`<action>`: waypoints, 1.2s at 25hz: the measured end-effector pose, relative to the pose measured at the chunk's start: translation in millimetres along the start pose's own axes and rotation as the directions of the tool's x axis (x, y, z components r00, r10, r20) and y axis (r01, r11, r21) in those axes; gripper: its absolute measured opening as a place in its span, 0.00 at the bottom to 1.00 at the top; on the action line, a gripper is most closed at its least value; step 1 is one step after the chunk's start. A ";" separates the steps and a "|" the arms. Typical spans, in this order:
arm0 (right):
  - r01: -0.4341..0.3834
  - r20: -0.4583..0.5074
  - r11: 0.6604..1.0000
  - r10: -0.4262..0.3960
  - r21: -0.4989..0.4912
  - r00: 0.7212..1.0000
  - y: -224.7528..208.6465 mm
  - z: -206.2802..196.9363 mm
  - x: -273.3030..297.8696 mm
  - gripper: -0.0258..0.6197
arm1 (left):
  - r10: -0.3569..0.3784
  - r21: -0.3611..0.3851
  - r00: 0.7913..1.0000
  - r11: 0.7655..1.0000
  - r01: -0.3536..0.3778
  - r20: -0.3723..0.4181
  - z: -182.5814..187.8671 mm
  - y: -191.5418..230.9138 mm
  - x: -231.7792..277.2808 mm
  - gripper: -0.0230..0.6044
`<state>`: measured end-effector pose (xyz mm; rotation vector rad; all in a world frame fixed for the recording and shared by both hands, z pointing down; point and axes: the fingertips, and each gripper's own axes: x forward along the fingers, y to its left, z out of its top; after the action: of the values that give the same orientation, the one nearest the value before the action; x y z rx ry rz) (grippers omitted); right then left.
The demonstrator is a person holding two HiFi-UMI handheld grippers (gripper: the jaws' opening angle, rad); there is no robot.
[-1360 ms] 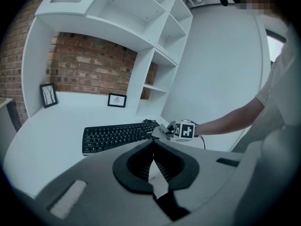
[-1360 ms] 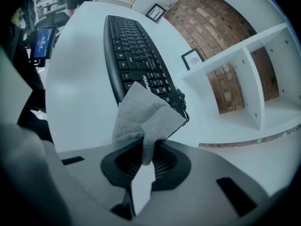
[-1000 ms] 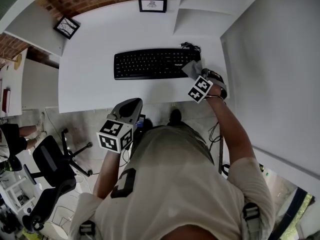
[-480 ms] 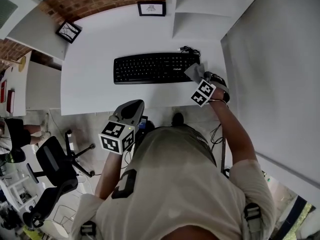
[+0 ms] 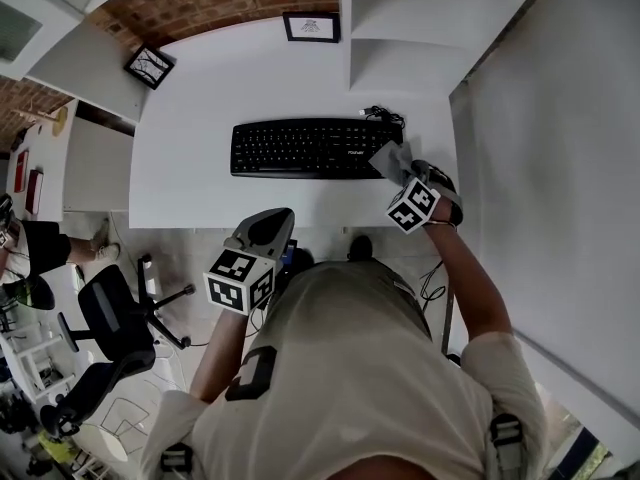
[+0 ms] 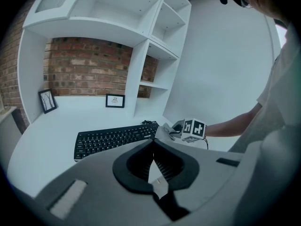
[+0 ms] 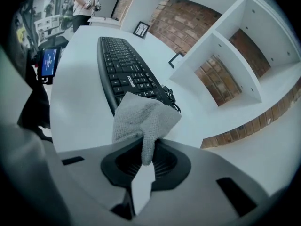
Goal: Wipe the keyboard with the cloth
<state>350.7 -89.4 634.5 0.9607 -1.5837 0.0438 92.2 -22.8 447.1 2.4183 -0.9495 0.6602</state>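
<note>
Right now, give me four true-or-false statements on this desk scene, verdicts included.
1. The right gripper is shut on the grey cloth. True.
2. The cloth is at the left end of the black keyboard. False: it is at the right end.
3. The left gripper holds a second cloth. False: its jaws are shut with nothing between them.
4. A picture frame stands behind the keyboard on the white desk. True.

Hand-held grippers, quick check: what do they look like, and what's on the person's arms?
The left hand-held gripper and right hand-held gripper each have a grey shell with a black ribbed collar round the jaws, plus a white cube printed with black square markers. The person wears a pale short-sleeved shirt.
</note>
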 end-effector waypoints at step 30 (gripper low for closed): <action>-0.288 0.380 0.957 0.260 0.018 0.888 66.8 248.1 -53.8 0.08 | 0.182 -0.133 0.983 0.975 -0.176 0.035 -24.2 124.5 -72.2 0.04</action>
<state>108.0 -146.3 552.2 0.8258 -2.0802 0.1234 -50.0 -55.2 453.5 2.2614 -1.2025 0.5868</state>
